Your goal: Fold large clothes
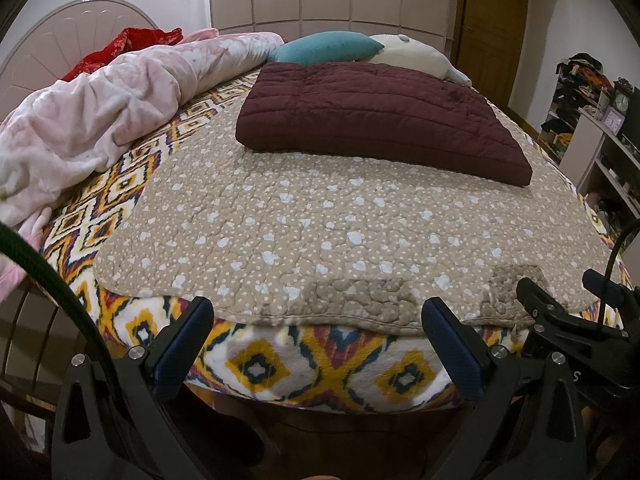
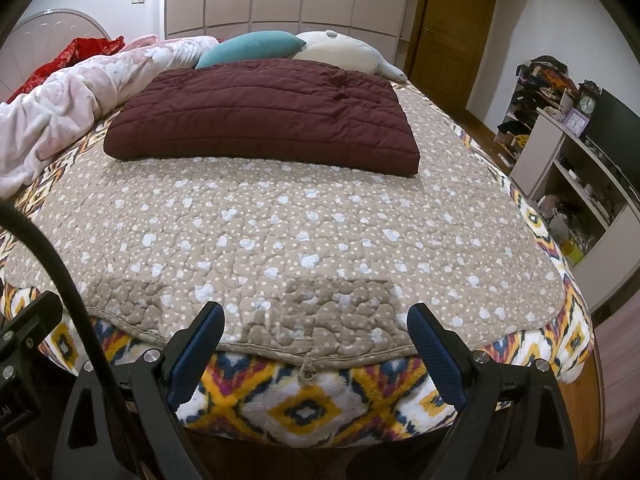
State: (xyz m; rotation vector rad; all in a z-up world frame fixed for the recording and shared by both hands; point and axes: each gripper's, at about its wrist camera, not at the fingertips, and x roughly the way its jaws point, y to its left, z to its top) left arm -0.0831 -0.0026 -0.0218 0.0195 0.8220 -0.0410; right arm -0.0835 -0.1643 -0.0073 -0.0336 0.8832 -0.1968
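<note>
1. At far left, a crumpled pink blanket [image 1: 92, 108] lay heaped along the bed's edge, with a red cloth [image 1: 124, 46] behind it near the headboard [image 1: 48, 40]; neither looked folded.
2. The left gripper [image 1: 318, 344] hung just off the foot of the bed, its jaws wide apart and holding nothing, the hem of the beige dotted quilt [image 1: 320, 216] lying between and beyond them.
3. That quilt was spread flat over a bright diamond-patterned blanket [image 1: 320, 364] covering the bed.
4. The maroon quilted garment [image 1: 372, 120] sat on the quilt toward the far side, already a tidy, thick rectangle with squared edges, so its folding appeared finished or nearly so.
5. Behind it lay a teal cushion [image 1: 326, 46] and a cream cushion [image 1: 416, 54].
6. The right gripper [image 2: 316, 338] was likewise off the foot of the bed, jaws spread and empty.
7. Judging by this, one piece was done; the pink heap might be what remained.
</note>
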